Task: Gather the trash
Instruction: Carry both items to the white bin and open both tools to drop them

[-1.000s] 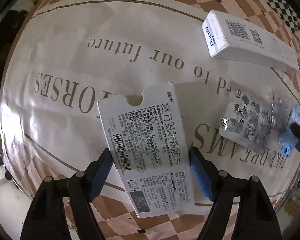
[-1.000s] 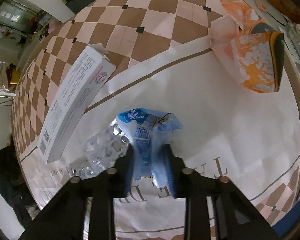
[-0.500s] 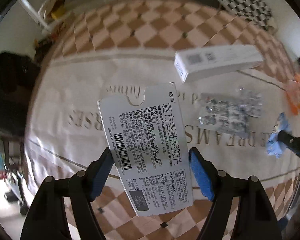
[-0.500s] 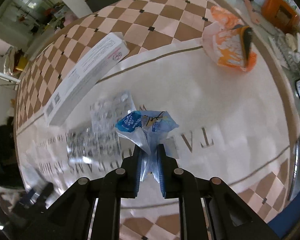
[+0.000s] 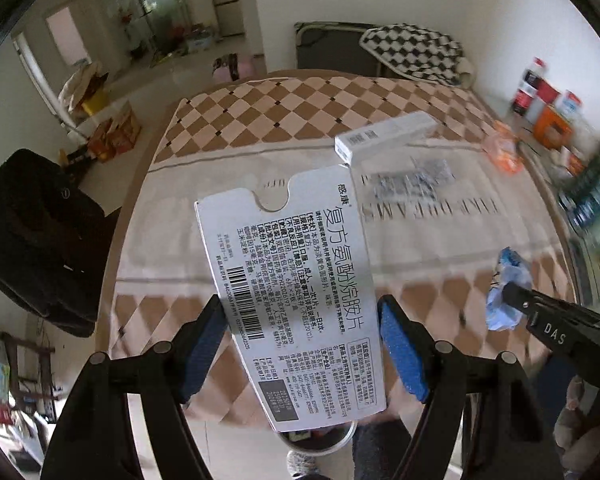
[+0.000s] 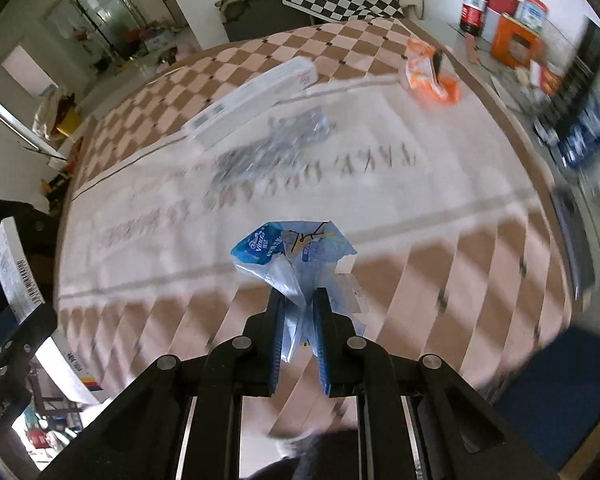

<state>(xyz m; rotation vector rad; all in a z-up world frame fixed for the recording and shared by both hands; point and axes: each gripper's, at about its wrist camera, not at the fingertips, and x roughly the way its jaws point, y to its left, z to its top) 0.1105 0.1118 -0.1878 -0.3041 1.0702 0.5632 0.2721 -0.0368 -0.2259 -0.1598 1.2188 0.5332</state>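
Left tongs (image 5: 302,344): clamped on the flat white printed medicine carton (image 5: 290,292), lifted over the bench's near edge.
Right tongs (image 6: 299,340): pinching the crumpled blue plastic wrapper (image 6: 292,256), airborne.
Risk: thin film may slip free; the carton could twist out edgewise.

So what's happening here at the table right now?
A person is clearing trash with two handheld grippers. The left gripper holds a flattened medicine box; the right gripper pinches a crumpled blue wrapper. A long white box, blister packs and an orange wrapper lie on the table.
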